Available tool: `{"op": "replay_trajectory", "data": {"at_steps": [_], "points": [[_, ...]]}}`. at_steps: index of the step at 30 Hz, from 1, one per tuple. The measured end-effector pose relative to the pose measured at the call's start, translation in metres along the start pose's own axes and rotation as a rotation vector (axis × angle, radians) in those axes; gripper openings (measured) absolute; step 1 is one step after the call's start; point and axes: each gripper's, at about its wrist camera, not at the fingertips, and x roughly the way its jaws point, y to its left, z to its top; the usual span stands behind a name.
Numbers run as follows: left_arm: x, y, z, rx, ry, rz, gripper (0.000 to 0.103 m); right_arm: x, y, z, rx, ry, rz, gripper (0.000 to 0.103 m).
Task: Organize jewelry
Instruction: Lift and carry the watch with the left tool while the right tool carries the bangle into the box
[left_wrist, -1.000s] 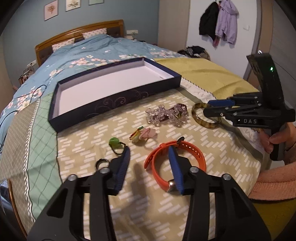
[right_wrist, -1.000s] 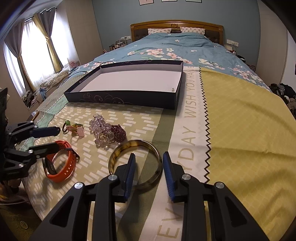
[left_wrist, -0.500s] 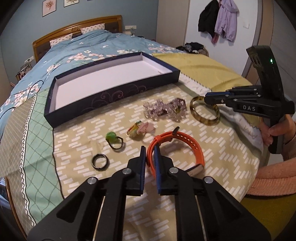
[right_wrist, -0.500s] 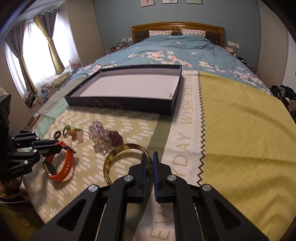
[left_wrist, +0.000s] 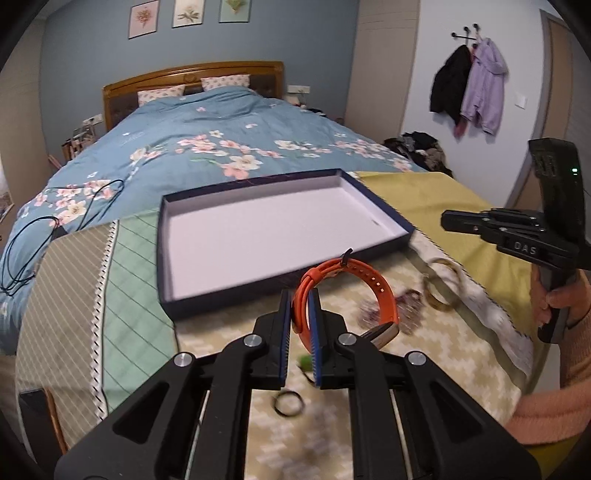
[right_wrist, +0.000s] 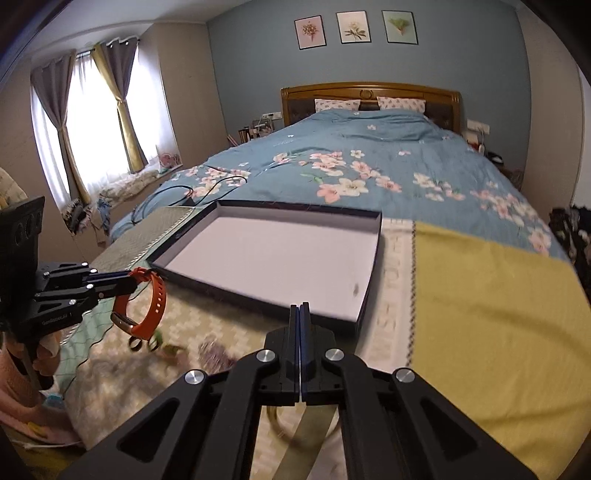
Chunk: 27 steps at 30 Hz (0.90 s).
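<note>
Left gripper (left_wrist: 300, 325) clamped on the orange watch band (left_wrist: 373, 291), which hangs off the bed between its blue pads; in the right wrist view the band (right_wrist: 147, 306) dangles clear of the blanket (right_wrist: 491, 314). Right gripper (right_wrist: 300, 332) has its fingers pressed fully together with nothing between them; the amber bangle (left_wrist: 441, 282) lies on the blanket below and left of its tip, apart from it. Near the blanket's front edge: black ring (left_wrist: 289, 403), a blurred green piece (left_wrist: 304, 361) just beyond it. Past the band, a blurred purple bead cluster (left_wrist: 406, 310) lies just beside the bangle. Beyond all of these, the dark blue box (left_wrist: 162, 258) with white inside sits open, toward the blanket's far edge, nothing in it. Behind, blue floral duvet (left_wrist: 207, 147), wooden headboard (left_wrist: 192, 74).
</note>
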Motion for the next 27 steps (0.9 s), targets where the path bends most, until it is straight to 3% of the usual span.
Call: {"op": "replay_trajectory", "data": {"at_steps": [2, 6, 9, 10, 11, 12, 15, 20, 27], "points": [[0.002, 0.005, 0.004, -0.01, 0.003, -0.001, 0.01, 0.004, -0.002, 0.003, -0.015, 0.027, -0.003, 0.004], [0.01, 0.009, 0.002, -0.018, 0.014, -0.012, 0.01, 0.016, -0.011, -0.014, -0.036, 0.127, -0.053, 0.042], [0.017, 0.012, 0.0, -0.026, 0.026, -0.015, 0.01, 0.024, -0.02, -0.033, -0.029, 0.204, -0.079, 0.038], [0.02, 0.013, 0.001, -0.029, 0.029, -0.015, 0.011, 0.028, -0.022, -0.038, -0.028, 0.23, -0.08, 0.034], [0.023, 0.014, 0.001, -0.031, 0.031, -0.014, 0.011, 0.03, -0.022, -0.042, -0.035, 0.249, -0.081, 0.021], [0.024, 0.015, 0.002, -0.033, 0.032, -0.012, 0.011, 0.033, -0.021, -0.046, -0.046, 0.269, -0.087, 0.014], [0.027, 0.017, 0.005, -0.033, 0.031, -0.01, 0.011, 0.035, -0.017, -0.048, -0.063, 0.259, -0.084, 0.006], [0.031, 0.022, 0.011, -0.042, 0.031, 0.006, 0.011, 0.028, -0.012, -0.042, -0.062, 0.217, -0.07, 0.005], [0.03, 0.027, 0.028, -0.042, 0.001, 0.031, 0.011, 0.012, -0.009, -0.002, -0.08, 0.087, -0.06, 0.005]]}}
